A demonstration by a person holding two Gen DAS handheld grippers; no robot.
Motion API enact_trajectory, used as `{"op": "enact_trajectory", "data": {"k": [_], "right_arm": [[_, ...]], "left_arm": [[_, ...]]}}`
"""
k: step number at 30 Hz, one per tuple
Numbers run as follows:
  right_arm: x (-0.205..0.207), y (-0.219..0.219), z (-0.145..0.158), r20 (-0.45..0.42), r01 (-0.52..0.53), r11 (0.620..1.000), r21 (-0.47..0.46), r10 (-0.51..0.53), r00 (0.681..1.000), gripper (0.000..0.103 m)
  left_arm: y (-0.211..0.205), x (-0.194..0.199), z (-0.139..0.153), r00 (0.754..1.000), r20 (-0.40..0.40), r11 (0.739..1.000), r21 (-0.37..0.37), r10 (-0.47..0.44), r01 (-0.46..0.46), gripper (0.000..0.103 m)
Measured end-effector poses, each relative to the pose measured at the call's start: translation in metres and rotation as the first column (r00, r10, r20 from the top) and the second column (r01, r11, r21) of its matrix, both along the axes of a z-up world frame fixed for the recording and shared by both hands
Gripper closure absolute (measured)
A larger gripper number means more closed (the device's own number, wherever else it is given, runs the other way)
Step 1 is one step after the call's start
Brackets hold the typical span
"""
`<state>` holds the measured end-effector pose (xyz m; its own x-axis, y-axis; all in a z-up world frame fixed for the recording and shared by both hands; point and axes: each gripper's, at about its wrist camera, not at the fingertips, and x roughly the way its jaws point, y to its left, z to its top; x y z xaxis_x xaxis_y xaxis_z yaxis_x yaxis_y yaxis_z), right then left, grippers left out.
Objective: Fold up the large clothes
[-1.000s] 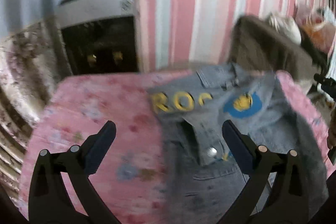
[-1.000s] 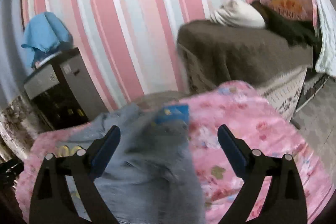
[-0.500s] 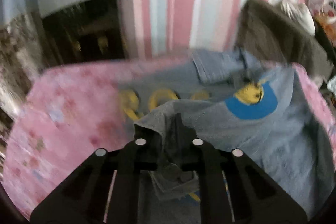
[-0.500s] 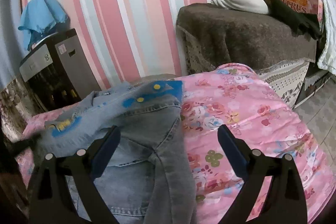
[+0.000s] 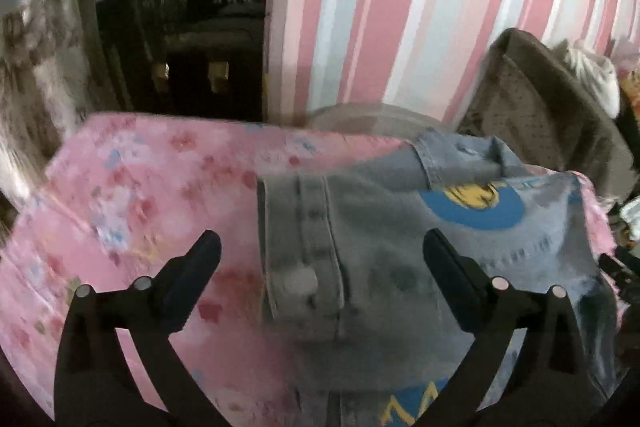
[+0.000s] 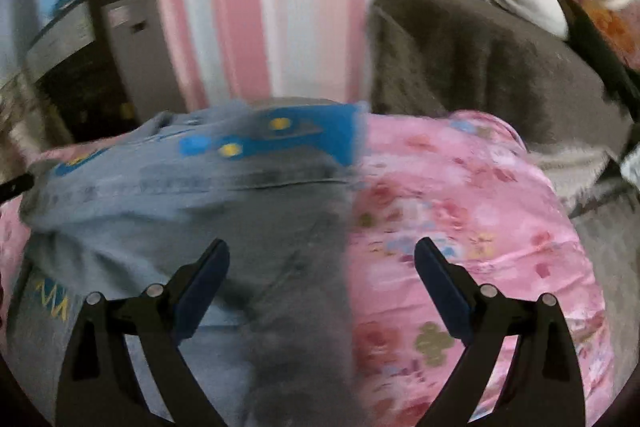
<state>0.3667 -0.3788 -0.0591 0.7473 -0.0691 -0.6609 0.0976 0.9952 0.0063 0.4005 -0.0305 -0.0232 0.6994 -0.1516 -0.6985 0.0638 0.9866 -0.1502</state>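
The left gripper [image 5: 320,259] has just been opening and now stands wide apart, gripping nothing, a folded cuffed sleeve [image 5: 300,251] of the denim jacket [image 5: 400,267] lying flat between and beneath its tips; the right gripper [image 6: 322,259] is likewise spread wide and holds nothing, its tips straddling the jacket's right edge [image 6: 340,227]; the jacket lies on the pink floral cover [image 5: 152,195], with a blue and yellow patch [image 5: 476,203] toward two o'clock in the left view; the right view is blurred, so the garment's folds there are perhaps doubled over; at eleven o'clock stands a dark cabinet [image 5: 180,59] against the striped wall [image 5: 400,7]; at two o'clock, a brown-draped seat [image 6: 480,67].
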Motion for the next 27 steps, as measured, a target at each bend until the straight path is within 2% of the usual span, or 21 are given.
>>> {"op": "enact_trajectory", "data": {"k": [3, 5, 7, 8, 9, 10, 11, 12, 13, 14, 15, 17, 18, 20, 23, 25, 26, 27], "right_arm": [[-0.004, 0.026, -0.003, 0.016, -0.067, 0.987, -0.149, 0.07, 0.997, 0.009], [0.001, 0.038, -0.01, -0.005, -0.073, 0.969, -0.237, 0.074, 0.997, 0.009], [0.008, 0.039, -0.02, -0.046, -0.071, 0.97, -0.235, 0.062, 0.997, 0.014], [0.011, 0.037, -0.026, -0.084, -0.099, 0.976, -0.193, 0.084, 0.993, 0.035], [0.01, 0.036, -0.026, -0.095, -0.122, 0.981, -0.152, 0.109, 0.99, 0.051], [0.008, 0.034, -0.023, -0.09, -0.106, 0.983, -0.153, 0.092, 0.992, 0.068], [0.005, 0.032, -0.019, -0.088, -0.101, 0.983, -0.152, 0.088, 0.992, 0.075], [0.001, 0.029, -0.015, -0.086, -0.101, 0.986, -0.133, 0.09, 0.992, 0.085], [-0.004, 0.026, -0.01, -0.084, -0.089, 0.989, -0.114, 0.08, 0.993, 0.093], [-0.013, 0.022, -0.004, -0.076, -0.078, 0.991, -0.112, 0.07, 0.995, 0.094], [-0.021, 0.017, 0.002, -0.071, -0.082, 0.992, -0.098, 0.075, 0.995, 0.094], [-0.037, 0.004, 0.012, -0.063, -0.094, 0.995, -0.036, 0.091, 0.994, 0.094], [-0.047, -0.003, 0.017, -0.054, -0.113, 0.994, -0.006, 0.112, 0.992, 0.094], [-0.052, -0.007, 0.016, -0.053, -0.11, 0.993, -0.035, 0.108, 0.993, 0.094], [-0.04, -0.014, 0.001, -0.092, -0.065, 0.994, -0.085, 0.057, 0.994, 0.093], [-0.04, -0.009, -0.005, -0.105, -0.059, 0.992, -0.11, 0.048, 0.993, 0.093], [-0.04, -0.007, -0.005, -0.103, -0.062, 0.99, -0.129, 0.049, 0.994, 0.091], [-0.04, -0.005, -0.005, -0.1, -0.066, 0.986, -0.151, 0.051, 0.994, 0.083]], "left_arm": [[-0.004, -0.012, 0.001, 0.999, 0.04, 1.0, 0.03, 0.007, -0.008, 0.003], [-0.01, -0.01, -0.002, 0.999, 0.046, 0.998, 0.06, -0.001, -0.001, 0.003], [-0.019, -0.002, -0.009, 1.0, 0.027, 0.995, 0.098, -0.009, 0.007, 0.003], [-0.025, 0.003, -0.013, 1.0, 0.011, 0.994, 0.11, -0.018, 0.017, 0.003], [-0.028, 0.006, -0.016, 1.0, 0.006, 0.993, 0.116, -0.025, 0.025, 0.003], [-0.031, 0.007, -0.017, 1.0, 0.007, 0.992, 0.125, -0.031, 0.029, 0.003], [-0.035, 0.01, -0.018, 0.999, 0.007, 0.989, 0.14, -0.039, 0.037, 0.003], [-0.037, 0.012, -0.019, 0.999, 0.002, 0.988, 0.151, -0.041, 0.04, 0.01], [-0.037, 0.014, -0.019, 0.999, -0.002, 0.987, 0.154, -0.041, 0.04, 0.034], [-0.036, 0.013, -0.018, 0.999, -0.013, 0.988, 0.148, -0.043, 0.045, 0.051], [-0.035, 0.011, -0.015, 0.999, -0.02, 0.989, 0.138, -0.048, 0.051, 0.061], [-0.03, 0.001, -0.007, 0.998, -0.005, 0.991, 0.121, -0.064, 0.064, 0.064], [-0.032, -0.005, -0.002, 0.997, 0.013, 0.988, 0.141, -0.069, 0.067, 0.064], [-0.039, -0.008, -0.001, 0.997, 0.026, 0.977, 0.202, -0.078, 0.071, 0.063], [-0.039, 0.01, -0.014, 0.999, -0.018, 0.978, 0.204, -0.048, 0.05, 0.046], [-0.034, 0.014, -0.011, 1.0, -0.01, 0.982, 0.189, -0.006, 0.008, 0.027], [-0.031, 0.012, -0.005, 1.0, 0.015, 0.982, 0.186, 0.023, -0.026, 0.021], [-0.028, 0.009, 0.0, 0.998, 0.042, 0.981, 0.185, 0.045, -0.052, 0.013]]}}
